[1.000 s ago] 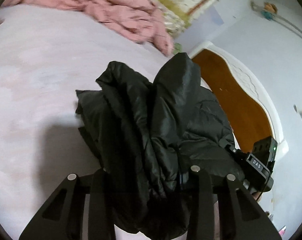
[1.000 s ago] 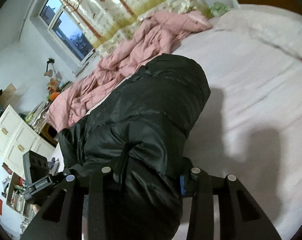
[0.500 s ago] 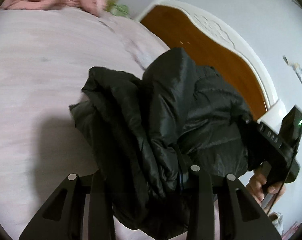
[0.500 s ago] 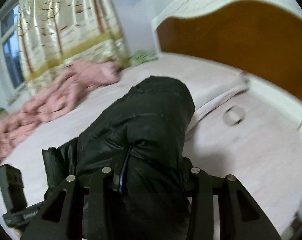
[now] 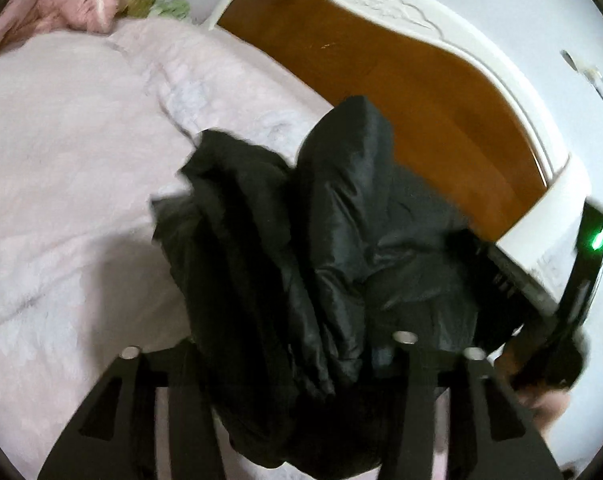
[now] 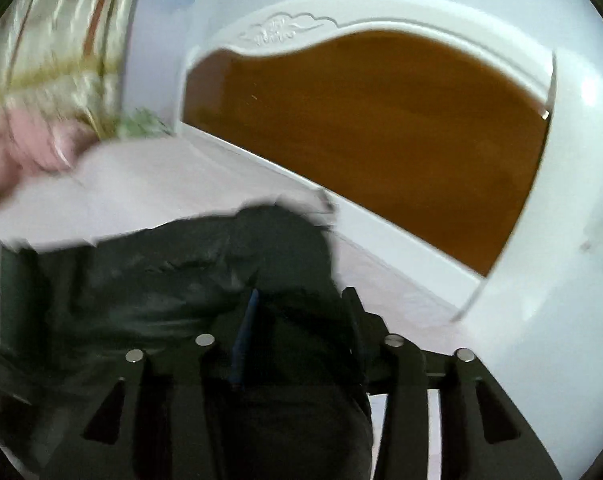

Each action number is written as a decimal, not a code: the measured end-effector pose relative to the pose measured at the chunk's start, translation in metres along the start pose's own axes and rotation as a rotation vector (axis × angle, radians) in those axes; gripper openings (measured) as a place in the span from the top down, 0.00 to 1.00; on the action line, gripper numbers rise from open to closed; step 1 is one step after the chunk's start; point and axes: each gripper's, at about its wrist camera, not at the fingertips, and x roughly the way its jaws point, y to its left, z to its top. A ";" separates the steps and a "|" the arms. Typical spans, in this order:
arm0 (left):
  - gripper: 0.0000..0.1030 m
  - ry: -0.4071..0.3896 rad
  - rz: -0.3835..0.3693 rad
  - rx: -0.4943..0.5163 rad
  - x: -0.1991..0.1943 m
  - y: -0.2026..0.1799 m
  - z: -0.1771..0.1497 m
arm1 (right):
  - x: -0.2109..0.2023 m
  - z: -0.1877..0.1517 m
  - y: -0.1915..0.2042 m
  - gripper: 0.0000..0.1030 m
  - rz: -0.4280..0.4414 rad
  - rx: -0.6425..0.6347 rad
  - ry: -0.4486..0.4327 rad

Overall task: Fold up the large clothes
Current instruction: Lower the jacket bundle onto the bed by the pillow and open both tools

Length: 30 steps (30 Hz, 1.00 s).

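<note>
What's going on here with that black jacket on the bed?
A person is holding a bunched black puffer jacket with both handheld grippers. The left gripper and the right gripper are each shut on it, lifting it above the pink bed sheet, near the brown-and-white headboard. The frames are motion-blurred.

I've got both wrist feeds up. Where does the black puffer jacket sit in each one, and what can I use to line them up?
Left wrist: the black puffer jacket fills the centre and bottom, bunched between the left hand-held gripper fingers.
Right wrist: the jacket fills the lower left and centre, clamped in the right hand-held gripper.
Shared landmark: the brown headboard with white carved frame, upper right in both.
</note>
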 end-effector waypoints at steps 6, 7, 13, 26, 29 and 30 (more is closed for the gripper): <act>0.05 -0.164 0.154 0.115 -0.067 -0.004 -0.003 | -0.050 -0.001 -0.026 0.22 0.054 0.278 -0.099; 0.05 -0.182 0.164 0.124 -0.081 -0.002 -0.001 | -0.060 -0.002 -0.029 0.18 0.088 0.305 -0.107; 0.00 -0.380 0.352 0.283 -0.184 0.004 0.000 | -0.133 -0.010 -0.001 0.16 0.301 0.377 -0.126; 0.00 -0.588 0.661 0.357 -0.384 0.069 -0.099 | -0.300 -0.086 0.155 0.00 0.588 0.174 -0.237; 0.00 -0.563 0.735 0.331 -0.398 0.091 -0.130 | -0.319 -0.107 0.188 0.00 0.602 0.108 -0.246; 0.00 -0.554 0.756 0.325 -0.399 0.100 -0.138 | -0.321 -0.113 0.193 0.00 0.613 0.101 -0.244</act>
